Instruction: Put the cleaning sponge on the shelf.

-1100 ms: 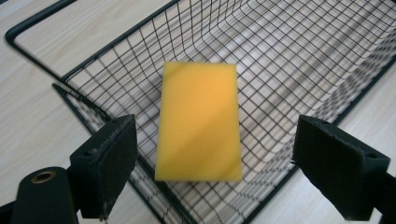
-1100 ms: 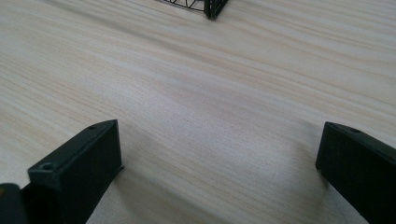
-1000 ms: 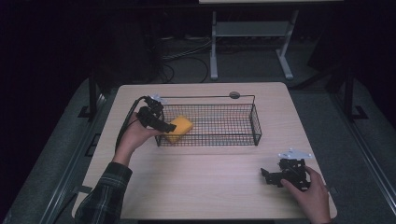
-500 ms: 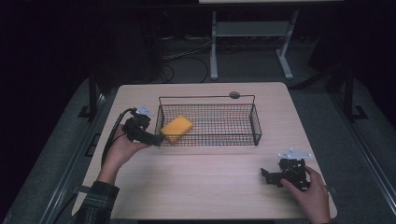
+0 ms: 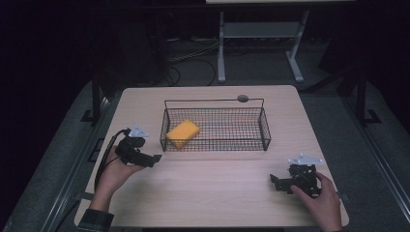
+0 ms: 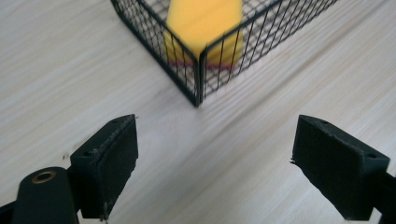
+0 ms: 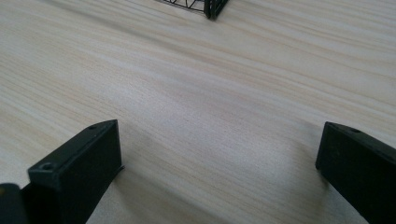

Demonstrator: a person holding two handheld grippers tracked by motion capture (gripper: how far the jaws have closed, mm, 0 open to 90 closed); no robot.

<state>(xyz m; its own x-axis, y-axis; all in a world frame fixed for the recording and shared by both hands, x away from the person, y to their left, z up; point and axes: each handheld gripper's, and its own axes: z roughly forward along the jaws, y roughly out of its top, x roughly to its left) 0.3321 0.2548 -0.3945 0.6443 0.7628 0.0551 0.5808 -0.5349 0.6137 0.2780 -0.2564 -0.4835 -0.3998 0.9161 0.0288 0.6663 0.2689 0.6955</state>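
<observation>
A: Left hand-held gripper (image 5: 153, 158)?
B: Seen just off basket's (image 5: 265, 129) near-left corner, pointed at it, jaws wide, nothing betw. them. Sponge (image 5: 182, 133) is lodged inside that corner.
A: Right hand-held gripper (image 5: 274, 181)?
B: Held low over bench (image 5: 212, 193), well apart from basket's near-right corner, jaws wide, nothing gripped.

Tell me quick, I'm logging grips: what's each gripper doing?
Left gripper: open, empty, facing the basket.
Right gripper: open, empty, over the table.

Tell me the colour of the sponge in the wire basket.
Yellow sponge with a pinkish underside, clearest in the left gripper view.
</observation>
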